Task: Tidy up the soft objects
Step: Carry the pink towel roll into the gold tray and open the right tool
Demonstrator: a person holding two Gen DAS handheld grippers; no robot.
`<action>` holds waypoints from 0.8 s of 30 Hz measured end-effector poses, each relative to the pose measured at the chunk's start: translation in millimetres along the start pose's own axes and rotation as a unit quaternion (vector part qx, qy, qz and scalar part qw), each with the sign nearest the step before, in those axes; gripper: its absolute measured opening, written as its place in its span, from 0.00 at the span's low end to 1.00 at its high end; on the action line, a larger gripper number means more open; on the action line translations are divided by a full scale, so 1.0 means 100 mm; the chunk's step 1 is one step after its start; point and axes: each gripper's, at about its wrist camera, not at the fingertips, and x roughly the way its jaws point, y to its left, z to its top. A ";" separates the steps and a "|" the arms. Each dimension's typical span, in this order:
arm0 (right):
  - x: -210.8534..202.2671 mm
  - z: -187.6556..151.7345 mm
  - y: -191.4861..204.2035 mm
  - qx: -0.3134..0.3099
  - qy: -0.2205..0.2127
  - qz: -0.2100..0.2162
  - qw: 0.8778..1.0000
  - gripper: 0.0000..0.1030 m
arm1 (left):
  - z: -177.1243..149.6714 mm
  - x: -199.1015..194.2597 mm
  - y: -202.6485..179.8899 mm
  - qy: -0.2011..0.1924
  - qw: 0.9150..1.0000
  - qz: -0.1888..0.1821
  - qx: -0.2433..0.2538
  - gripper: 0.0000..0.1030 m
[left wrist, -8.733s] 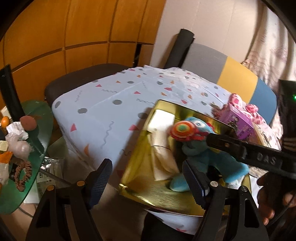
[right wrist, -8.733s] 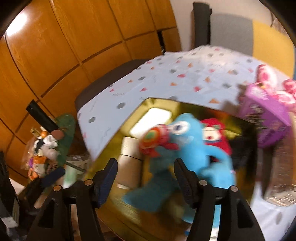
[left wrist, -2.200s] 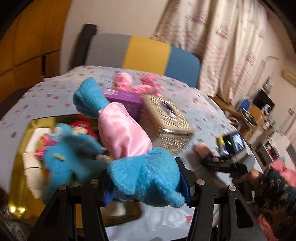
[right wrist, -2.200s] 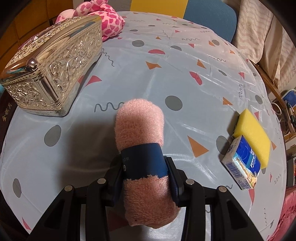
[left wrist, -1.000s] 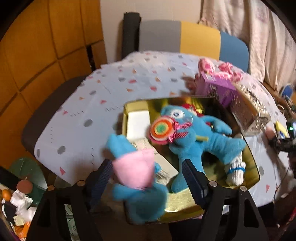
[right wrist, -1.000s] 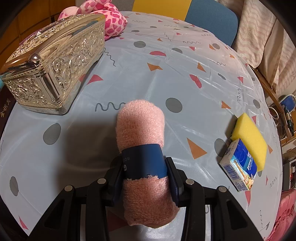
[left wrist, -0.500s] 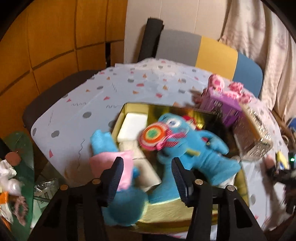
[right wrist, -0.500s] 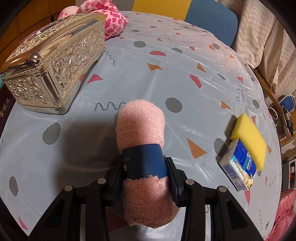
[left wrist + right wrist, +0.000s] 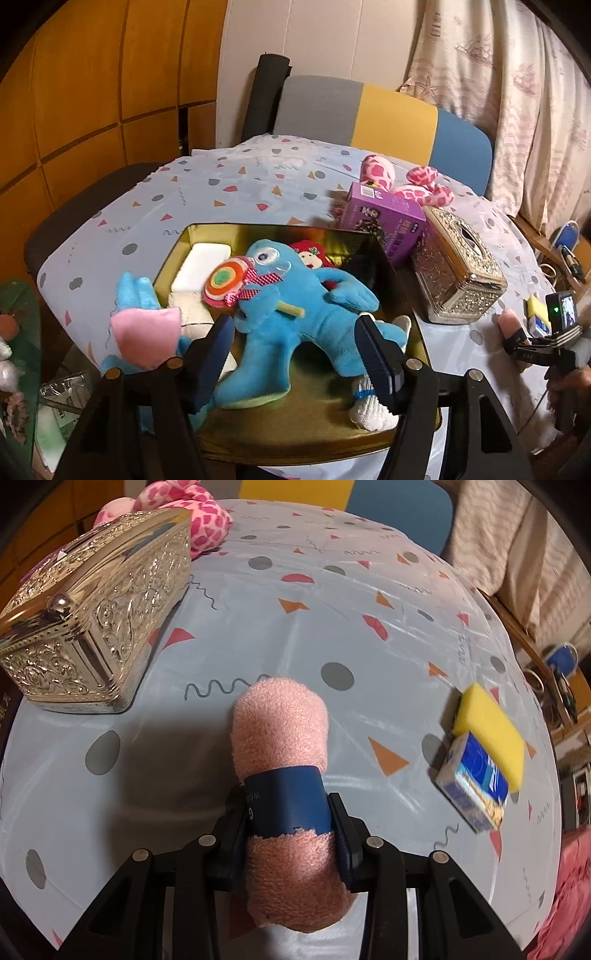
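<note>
My left gripper (image 9: 293, 325) hovers over the gold tray (image 9: 317, 417), its jaws opening, with nothing pressed between the pads. Below them in the tray lies a blue monster plush (image 9: 295, 295) with a lollipop, beside a red plush (image 9: 312, 254) and a white sock (image 9: 369, 410). A blue-and-pink candy plush (image 9: 146, 339) rests at the tray's left rim, outside my left finger. My right gripper (image 9: 288, 808) is shut on a rolled pink towel (image 9: 280, 723) with a blue band, low over the tablecloth.
A silver ornate box (image 9: 96, 605) stands left of the towel, with a purple box (image 9: 384, 221) and a pink spotted plush (image 9: 406, 184) behind it. A yellow sponge (image 9: 487, 731) and a small blue carton (image 9: 472, 786) lie near the table's right edge. A chair (image 9: 391, 118) stands beyond.
The candy plush has left my left jaws and now lies to their left at the tray rim. The left gripper swung across the tray. The right gripper kept still on the towel.
</note>
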 end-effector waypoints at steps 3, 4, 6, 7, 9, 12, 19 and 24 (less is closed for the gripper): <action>-0.05 -0.05 0.03 0.009 0.007 -0.001 1.000 0.36 | -0.03 0.02 0.00 0.004 1.000 -0.002 -0.001 0.67; -0.06 -0.06 0.03 0.011 0.010 0.001 1.000 0.36 | -0.04 0.02 0.00 0.005 1.000 -0.004 -0.001 0.67; -0.09 -0.09 0.01 0.023 0.017 0.009 1.000 0.36 | -0.05 0.02 -0.01 0.004 1.000 -0.004 -0.003 0.67; -0.10 -0.10 0.00 0.033 0.021 0.016 0.999 0.36 | -0.05 0.02 -0.01 0.003 1.000 -0.006 -0.004 0.67; -0.13 -0.13 -0.03 0.054 0.027 0.030 0.998 0.36 | -0.06 0.01 -0.02 0.004 1.000 -0.009 -0.002 0.68; -0.24 -0.20 -0.01 0.078 0.024 0.055 0.995 0.36 | -0.08 -0.01 -0.05 0.000 1.000 -0.014 0.004 0.69; -0.87 -0.13 0.45 0.018 -0.074 0.140 0.987 0.36 | -0.09 -0.03 -0.01 -0.005 1.000 -0.014 -0.001 0.70; -1.31 0.03 1.15 -0.086 -0.130 0.209 0.965 0.36 | 0.00 -0.14 0.19 -0.031 0.999 0.001 -0.025 0.70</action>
